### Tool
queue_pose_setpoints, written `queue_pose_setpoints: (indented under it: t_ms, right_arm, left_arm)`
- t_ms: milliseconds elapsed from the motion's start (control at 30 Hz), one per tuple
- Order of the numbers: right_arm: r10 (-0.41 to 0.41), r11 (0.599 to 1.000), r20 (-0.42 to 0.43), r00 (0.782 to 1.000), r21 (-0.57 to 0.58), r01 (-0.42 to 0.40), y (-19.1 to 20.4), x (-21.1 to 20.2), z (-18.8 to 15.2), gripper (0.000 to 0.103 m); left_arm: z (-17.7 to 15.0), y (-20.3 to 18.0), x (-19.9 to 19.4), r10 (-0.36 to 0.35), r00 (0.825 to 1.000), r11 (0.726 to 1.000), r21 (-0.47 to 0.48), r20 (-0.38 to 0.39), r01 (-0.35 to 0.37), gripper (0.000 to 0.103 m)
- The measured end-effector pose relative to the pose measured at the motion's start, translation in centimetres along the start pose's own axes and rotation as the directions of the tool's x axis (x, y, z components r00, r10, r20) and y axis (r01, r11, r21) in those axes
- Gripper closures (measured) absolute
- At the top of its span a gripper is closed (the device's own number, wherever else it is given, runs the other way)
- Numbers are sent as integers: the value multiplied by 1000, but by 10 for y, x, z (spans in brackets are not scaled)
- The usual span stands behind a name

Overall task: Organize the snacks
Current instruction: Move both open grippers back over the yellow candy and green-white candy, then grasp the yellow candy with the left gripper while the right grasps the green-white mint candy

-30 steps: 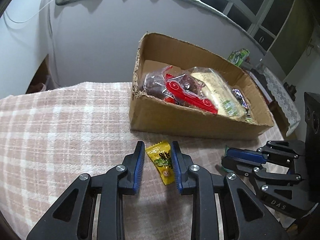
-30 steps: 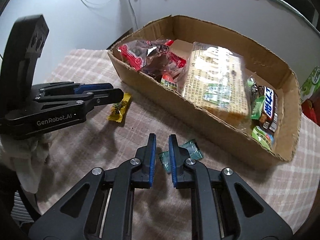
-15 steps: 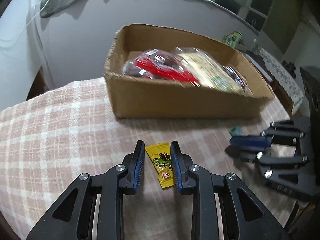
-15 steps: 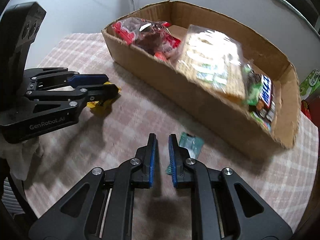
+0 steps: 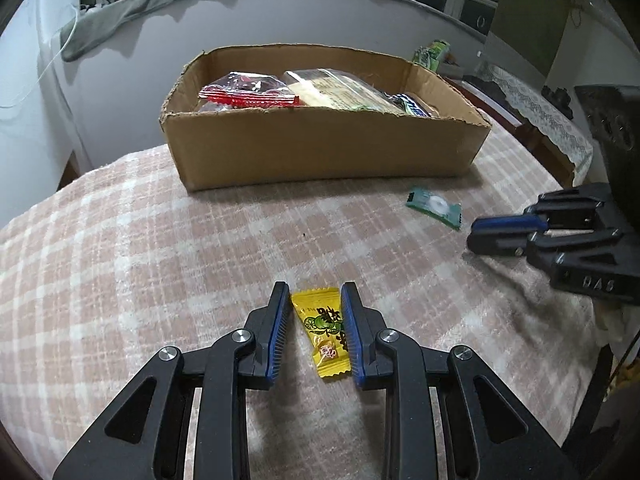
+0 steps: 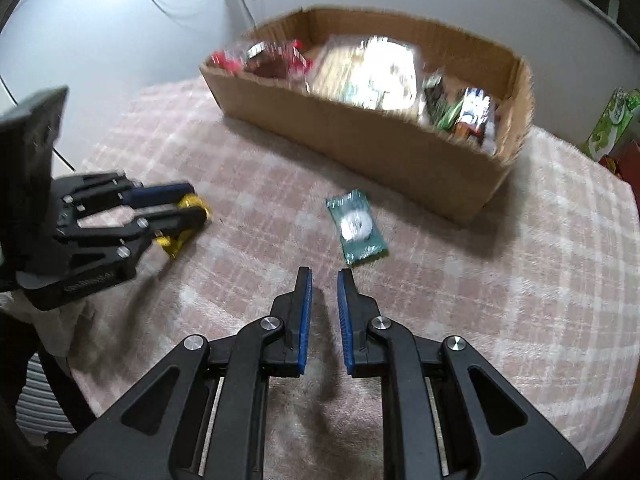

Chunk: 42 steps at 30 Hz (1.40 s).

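Observation:
A yellow candy packet (image 5: 325, 330) lies between the fingers of my left gripper (image 5: 315, 300), which is shut on it, low over the checked cloth; it also shows in the right wrist view (image 6: 180, 222). My right gripper (image 6: 324, 280) is open a narrow gap and empty. A green candy packet (image 6: 357, 226) lies flat on the cloth just ahead of it, and shows in the left wrist view (image 5: 434, 205). A cardboard box (image 5: 320, 148) holding several snack bags stands beyond; the right wrist view (image 6: 360, 136) shows it blurred.
The table has a pink checked cloth (image 5: 140, 260). A grey wall (image 5: 132, 80) stands behind the box. A green snack pack (image 6: 612, 120) sits off the table at the right, beside a lace-covered surface (image 5: 540, 108).
Both grippers have pulled back from the box. The left one carried the yellow packet with it. The right one left the green packet lying on the cloth.

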State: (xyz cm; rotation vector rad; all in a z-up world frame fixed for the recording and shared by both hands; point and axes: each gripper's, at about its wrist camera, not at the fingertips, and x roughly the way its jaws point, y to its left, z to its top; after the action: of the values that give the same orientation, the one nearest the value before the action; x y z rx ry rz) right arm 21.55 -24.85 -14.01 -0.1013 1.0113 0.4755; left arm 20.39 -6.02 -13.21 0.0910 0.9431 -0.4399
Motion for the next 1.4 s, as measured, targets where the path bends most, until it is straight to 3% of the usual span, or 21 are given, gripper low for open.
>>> queue_pose_setpoints:
  t_ms: [233, 367, 400, 667, 700, 800, 1000, 1167, 1300, 1400]
  right_arm:
    - [-26, 999, 17, 1000, 26, 25, -11, 7, 23, 89]
    - [-31, 999, -8, 999, 19, 31, -17, 17, 26, 55]
    - [-33, 999, -7, 999, 16, 33, -18, 18, 26, 55]
    - [-25, 1000, -20, 999, 0, 25, -16, 27, 28, 55]
    - [-33, 999, -20, 999, -8, 33, -12, 30, 29, 55]
    - [-43, 999, -24, 999, -26, 42, -5, 33, 32, 55]
    - [-99, 991, -28, 995, -91, 96, 10, 38, 31, 55]
    - [-118, 988, -31, 993, -106, 114, 15, 38, 30, 56]
    - [-118, 988, -35, 992, -109, 114, 15, 36, 30, 69]
    - [-128, 985, -38, 991, -124, 123, 18, 35, 29, 79]
  left_arm:
    - [-6, 16, -25, -20, 999, 999, -48, 43, 22, 78]
    - [-13, 21, -42, -28, 998, 997, -63, 62, 32, 74]
    - [-16, 23, -44, -35, 998, 997, -69, 58, 39, 73]
    - [-26, 11, -39, -50, 998, 994, -91, 38, 53, 73]
    - [-26, 9, -39, -50, 998, 994, -93, 36, 53, 71]
    - [-26, 1, -35, -28, 999, 997, -77, 25, 30, 51]
    - [-22, -7, -20, 23, 1000, 998, -60, -8, -23, 52]
    - [-19, -14, -11, 72, 997, 997, -10, -11, -72, 61]
    - [-17, -8, -11, 80, 997, 997, -18, -11, -80, 80]
    - [-19, -6, -12, 80, 997, 997, -13, -7, -80, 80]
